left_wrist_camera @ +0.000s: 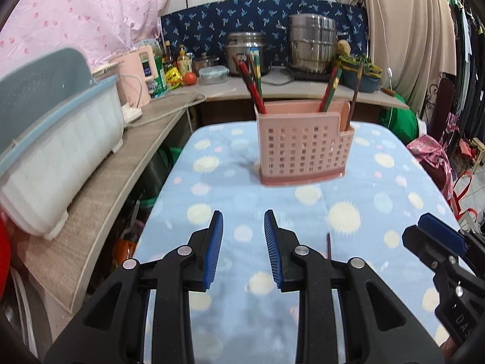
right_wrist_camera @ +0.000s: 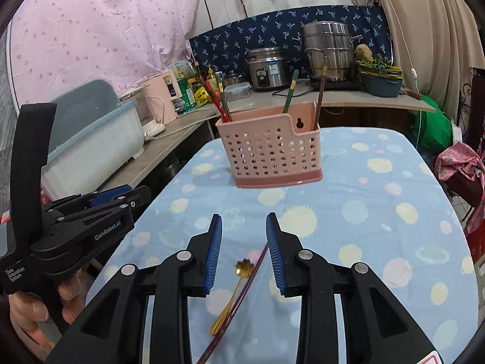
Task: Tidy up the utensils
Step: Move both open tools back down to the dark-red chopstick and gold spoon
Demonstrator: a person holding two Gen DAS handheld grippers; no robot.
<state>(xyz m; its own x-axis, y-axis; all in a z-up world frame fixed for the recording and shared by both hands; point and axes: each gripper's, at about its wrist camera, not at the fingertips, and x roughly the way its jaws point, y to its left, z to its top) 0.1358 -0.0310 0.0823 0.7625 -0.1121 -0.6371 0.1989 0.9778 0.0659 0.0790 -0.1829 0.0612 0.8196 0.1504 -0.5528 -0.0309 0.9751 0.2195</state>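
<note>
Broadly, the worktop wears a blue cloth dotted with pale circles. Toward its far edge stands a pink perforated utensil holder, chopsticks upright in its compartments. Near the front edge the left gripper hangs with jaws open and nothing between them. The right gripper is likewise open, jaws apart above a dark chopstick and a gold spoon lying side by side on the cloth.
</note>
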